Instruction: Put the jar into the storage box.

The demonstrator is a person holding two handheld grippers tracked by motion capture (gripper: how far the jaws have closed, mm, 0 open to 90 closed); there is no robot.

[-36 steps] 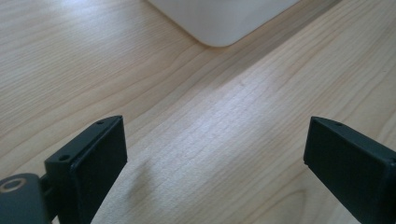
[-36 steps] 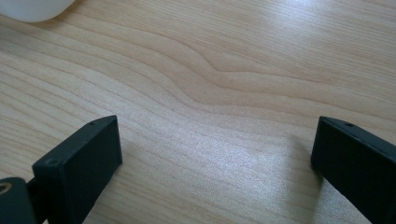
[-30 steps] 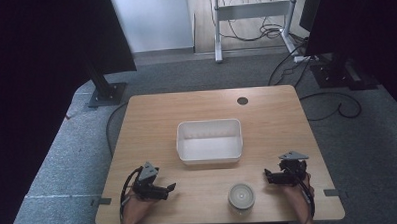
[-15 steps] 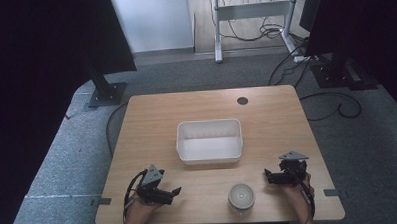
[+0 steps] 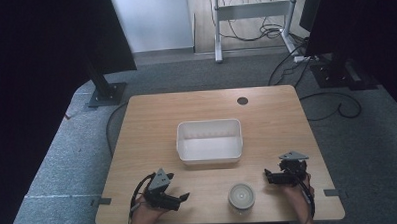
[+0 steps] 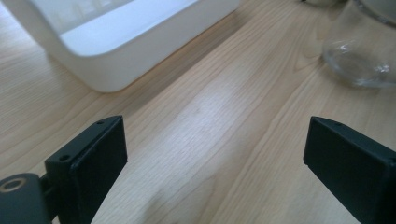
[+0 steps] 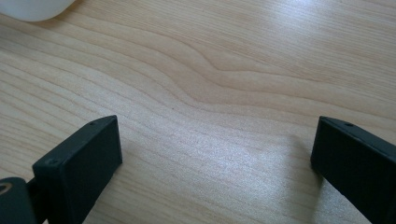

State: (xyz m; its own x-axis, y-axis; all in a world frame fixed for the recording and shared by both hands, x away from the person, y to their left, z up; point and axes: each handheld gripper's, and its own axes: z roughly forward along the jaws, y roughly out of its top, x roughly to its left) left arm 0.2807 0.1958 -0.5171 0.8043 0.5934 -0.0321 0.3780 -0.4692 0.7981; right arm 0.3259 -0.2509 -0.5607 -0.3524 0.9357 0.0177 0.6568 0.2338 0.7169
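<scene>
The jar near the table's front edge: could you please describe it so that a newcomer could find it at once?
On the wooden table, look in front of the white bin, toward the person's edge. Between the left gripper and right gripper stands the jar: small, round, clear glass, unlike the rectangular white bin.

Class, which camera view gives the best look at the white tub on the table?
The high view: the white tub shows whole, open side up, mid-table. The left gripper view catches one corner and a side wall. The right gripper view catches a white, blurred sliver at its top left edge, probably the tub.
</scene>
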